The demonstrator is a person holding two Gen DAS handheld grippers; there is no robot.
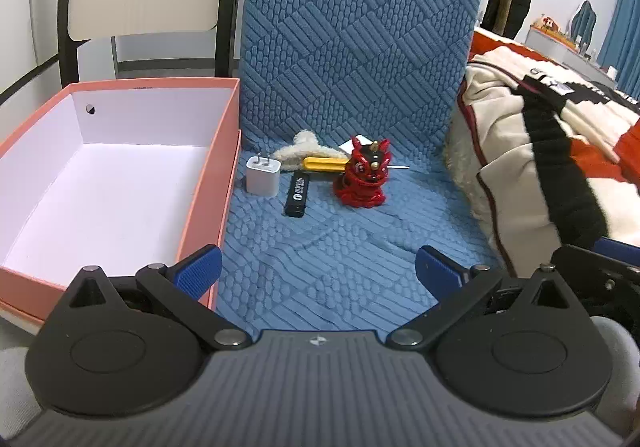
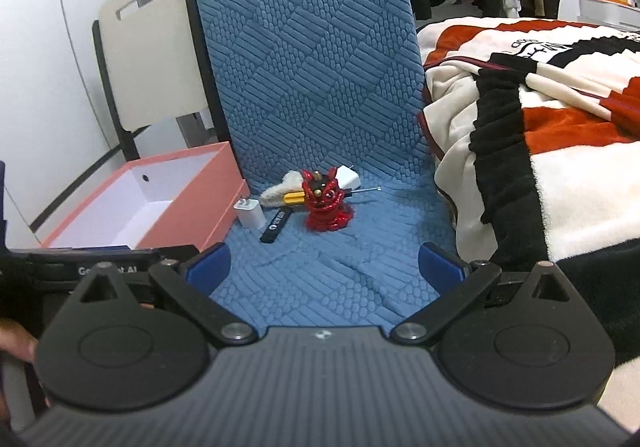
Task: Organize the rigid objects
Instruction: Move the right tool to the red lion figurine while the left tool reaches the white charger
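On the blue textured chair seat [image 1: 320,247] stand a red lion figurine [image 1: 362,177] [image 2: 326,205], a white charger plug [image 1: 262,175] [image 2: 251,213], a black lighter [image 1: 297,194] [image 2: 276,226], a yellow-handled screwdriver [image 1: 324,163] [image 2: 294,198], a fluffy cream piece [image 1: 298,151] and a second white plug [image 2: 347,177] behind the figurine. An empty pink box [image 1: 212,175] [image 2: 200,207] sits to the left. My left gripper [image 1: 318,271] and right gripper [image 2: 324,265] are both open and empty, well short of the objects.
A folded blanket in white, black and red [image 1: 540,167] [image 2: 540,127] lies on the bed to the right. A cream chair [image 2: 148,59] stands behind the box. The blue chair back [image 2: 304,47] rises behind the objects. Clothes hang at the far right.
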